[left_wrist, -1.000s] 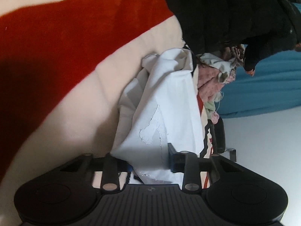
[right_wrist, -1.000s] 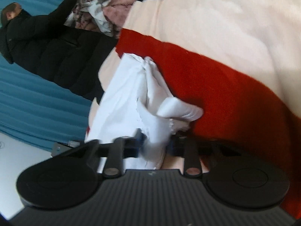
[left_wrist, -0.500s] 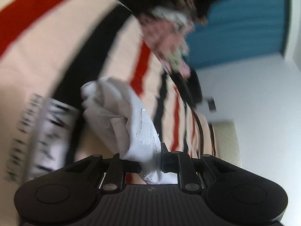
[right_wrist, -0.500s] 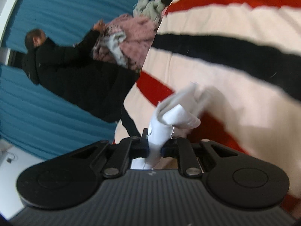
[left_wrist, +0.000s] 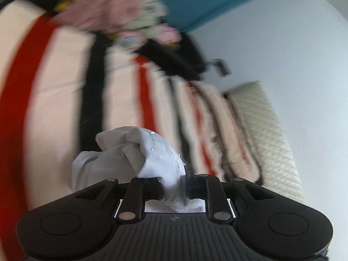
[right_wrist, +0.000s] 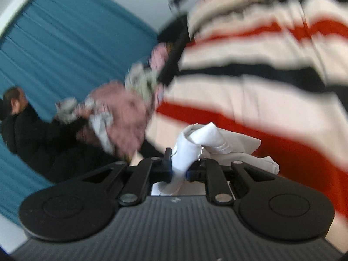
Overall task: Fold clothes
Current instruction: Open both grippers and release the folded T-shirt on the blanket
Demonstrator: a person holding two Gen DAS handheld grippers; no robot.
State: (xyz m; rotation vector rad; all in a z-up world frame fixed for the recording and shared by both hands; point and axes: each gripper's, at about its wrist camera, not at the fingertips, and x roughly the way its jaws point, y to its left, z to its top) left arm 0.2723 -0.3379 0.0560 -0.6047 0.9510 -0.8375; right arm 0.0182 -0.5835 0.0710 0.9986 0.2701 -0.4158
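Note:
A white garment (left_wrist: 150, 154) with a cracked print is bunched between my left gripper's (left_wrist: 174, 188) jaws, which are shut on it. The same white garment (right_wrist: 204, 137) is pinched in my right gripper (right_wrist: 179, 170), also shut on it. Both hold the cloth lifted over a bed with a cream, red and black striped blanket (left_wrist: 54, 100), which also shows in the right wrist view (right_wrist: 250, 100). Both views are blurred by motion.
A heap of pink and floral clothes (right_wrist: 121, 113) lies at the bed's far side; it also shows in the left wrist view (left_wrist: 121, 10). A person in black (right_wrist: 28, 126) stands by a teal curtain (right_wrist: 65, 50). A quilted beige headboard (left_wrist: 267, 134) stands against a white wall.
Both grippers have lifted and swung with the white garment, which hangs more bunched now. The views turned from the blanket close up toward the headboard, wall and clothes heap.

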